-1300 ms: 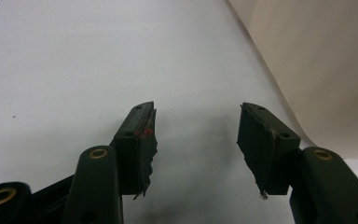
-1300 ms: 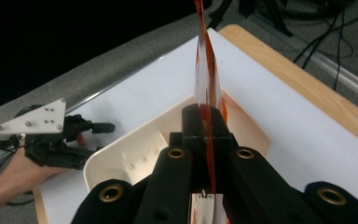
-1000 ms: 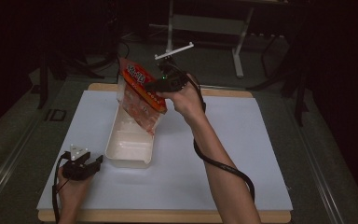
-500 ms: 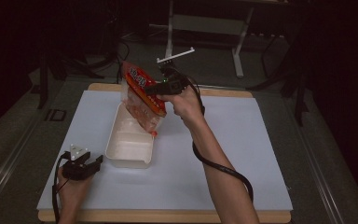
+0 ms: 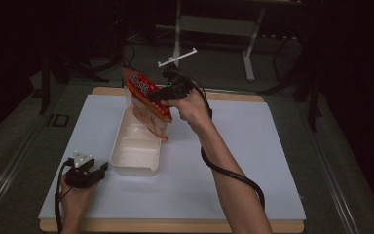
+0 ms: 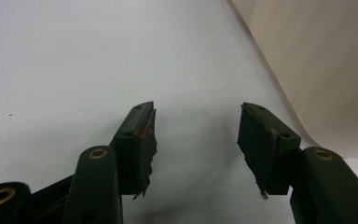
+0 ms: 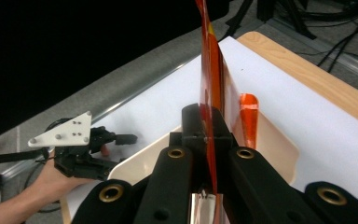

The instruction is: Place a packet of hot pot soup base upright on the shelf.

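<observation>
Clamping a red plastic snack bag (image 5: 147,97), the right gripper (image 5: 157,95) holds it over the cream rectangular tray (image 5: 135,151); the left gripper (image 5: 99,170) rests on the white tabletop (image 5: 253,146), fingers apart.

The high view looks forward and down from above the person's side, taking in the whole white table (image 5: 253,161) from some distance. The left gripper view rides low over that surface, close up, looking along the left gripper (image 6: 196,140) with the cream tray (image 6: 326,70) just right of its jaws. The right gripper view sits higher, looking down along the right gripper (image 7: 205,126) (pinching the red packet (image 7: 209,70)) toward the tray beyond it; all three views share that tray.
</observation>
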The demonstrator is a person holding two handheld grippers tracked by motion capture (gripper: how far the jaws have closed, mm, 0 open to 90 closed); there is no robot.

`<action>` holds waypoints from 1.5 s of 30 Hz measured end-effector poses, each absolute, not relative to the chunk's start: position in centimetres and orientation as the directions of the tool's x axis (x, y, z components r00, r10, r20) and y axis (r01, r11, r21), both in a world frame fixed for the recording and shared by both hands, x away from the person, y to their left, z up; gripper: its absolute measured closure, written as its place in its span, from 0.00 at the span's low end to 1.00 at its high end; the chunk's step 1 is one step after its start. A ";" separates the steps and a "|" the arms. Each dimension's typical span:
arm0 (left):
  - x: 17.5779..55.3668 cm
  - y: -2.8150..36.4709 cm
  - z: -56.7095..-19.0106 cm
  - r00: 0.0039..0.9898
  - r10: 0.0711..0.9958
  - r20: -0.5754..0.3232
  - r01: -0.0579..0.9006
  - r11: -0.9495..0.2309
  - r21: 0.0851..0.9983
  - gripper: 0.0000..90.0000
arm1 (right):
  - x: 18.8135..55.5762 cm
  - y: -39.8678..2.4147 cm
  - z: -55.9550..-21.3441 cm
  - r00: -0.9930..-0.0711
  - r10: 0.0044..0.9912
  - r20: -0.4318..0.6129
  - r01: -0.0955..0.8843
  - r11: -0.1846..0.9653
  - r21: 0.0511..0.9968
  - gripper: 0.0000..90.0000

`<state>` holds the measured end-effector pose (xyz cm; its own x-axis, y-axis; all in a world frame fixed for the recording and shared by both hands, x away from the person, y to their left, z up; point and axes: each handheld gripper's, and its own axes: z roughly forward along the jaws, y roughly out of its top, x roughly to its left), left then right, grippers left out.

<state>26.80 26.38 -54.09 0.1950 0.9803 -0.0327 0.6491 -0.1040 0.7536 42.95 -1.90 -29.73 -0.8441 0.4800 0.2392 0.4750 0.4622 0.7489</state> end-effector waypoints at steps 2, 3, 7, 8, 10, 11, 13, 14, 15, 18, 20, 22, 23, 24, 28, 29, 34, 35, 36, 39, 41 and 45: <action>26.8 26.4 -54.1 0.194 0.980 -0.032 0.648 -0.104 0.755 0.52 | 43.0 -1.7 -29.5 -0.849 0.474 0.235 0.466 0.460 0.755 1.00; 26.8 26.4 -54.1 0.195 0.980 -0.032 0.648 -0.104 0.755 0.52 | 43.0 -1.7 -29.5 -0.855 0.464 0.234 0.456 0.454 0.766 1.00; 26.7 26.5 -54.0 0.194 0.980 -0.033 0.648 -0.103 0.755 0.52 | 43.3 -1.7 -30.0 -0.849 0.444 0.287 0.478 0.412 0.775 1.00; 26.7 26.6 -54.0 0.196 0.980 -0.034 0.646 -0.103 0.756 0.52 | 43.3 -1.6 -30.4 -0.846 0.440 0.301 0.488 0.411 0.770 1.00; 26.7 26.6 -54.0 0.193 0.981 -0.035 0.644 -0.100 0.759 0.52 | 43.5 -1.5 -31.1 -0.839 0.449 0.306 0.499 0.414 0.761 1.00; 26.7 26.6 -54.0 0.193 0.981 -0.035 0.644 -0.100 0.759 0.52 | 43.5 -1.5 -31.1 -0.839 0.449 0.306 0.499 0.414 0.761 1.00; 26.7 26.6 -54.0 0.193 0.981 -0.034 0.644 -0.100 0.759 0.52 | 43.9 -1.9 -31.6 -0.811 0.484 0.329 0.541 0.404 0.738 1.00; 26.7 26.6 -54.0 0.193 0.981 -0.034 0.645 -0.101 0.758 0.52 | 44.0 -2.1 -31.5 -0.803 0.492 0.336 0.551 0.401 0.731 1.00; 26.7 26.6 -54.0 0.193 0.981 -0.034 0.645 -0.101 0.758 0.52 | 44.0 -2.1 -31.5 -0.803 0.492 0.336 0.551 0.401 0.731 1.00; 26.8 26.5 -54.1 0.194 0.980 -0.036 0.648 -0.101 0.755 0.52 | 43.9 -2.2 -30.9 -0.792 0.517 0.325 0.565 0.417 0.712 1.00; 26.7 26.5 -54.0 0.195 0.980 -0.036 0.648 -0.101 0.755 0.52 | 44.0 -2.1 -30.9 -0.784 0.521 0.337 0.579 0.418 0.701 1.00; 26.7 26.5 -54.0 0.194 0.980 -0.033 0.648 -0.103 0.754 0.52 | 44.1 -2.0 -31.0 -0.774 0.531 0.345 0.593 0.417 0.689 1.00; 26.7 26.5 -54.0 0.194 0.980 -0.033 0.649 -0.103 0.754 0.52 | 44.1 -1.9 -31.1 -0.768 0.544 0.337 0.598 0.423 0.680 1.00; 26.7 26.5 -54.0 0.195 0.980 -0.034 0.649 -0.103 0.754 0.52 | 44.2 -1.7 -31.2 -0.766 0.560 0.314 0.597 0.440 0.671 1.00; 26.7 26.5 -54.0 0.197 0.980 -0.035 0.648 -0.103 0.755 0.52 | 44.4 -1.1 -32.1 -0.756 0.589 0.284 0.607 0.470 0.640 1.00; 26.7 26.5 -54.0 0.197 0.980 -0.035 0.647 -0.103 0.755 0.52 | 44.6 -1.0 -32.4 -0.750 0.592 0.295 0.616 0.463 0.637 1.00; 26.8 26.6 -54.0 0.195 0.980 -0.041 0.647 -0.098 0.756 0.52 | 44.7 0.0 -32.5 -0.763 0.590 0.266 0.602 0.497 0.625 1.00; 26.8 26.5 -54.0 0.196 0.980 -0.041 0.647 -0.098 0.756 0.52 | 44.7 0.1 -32.5 -0.763 0.590 0.262 0.601 0.501 0.622 1.00; 26.8 26.5 -54.0 0.197 0.980 -0.040 0.646 -0.098 0.757 0.52 | 44.7 0.3 -32.4 -0.764 0.594 0.251 0.599 0.509 0.619 1.00; 26.7 26.6 -54.0 0.198 0.979 -0.038 0.649 -0.102 0.754 0.52 | 44.9 0.7 -32.5 -0.761 0.600 0.247 0.603 0.515 0.610 1.00; 26.7 26.6 -54.0 0.196 0.980 -0.041 0.647 -0.098 0.756 0.52 | 45.0 0.9 -32.7 -0.759 0.604 0.242 0.605 0.519 0.603 1.00; 26.8 26.6 -54.0 0.198 0.980 -0.038 0.647 -0.101 0.756 0.52 | 45.3 1.1 -33.4 -0.757 0.606 0.245 0.611 0.523 0.594 1.00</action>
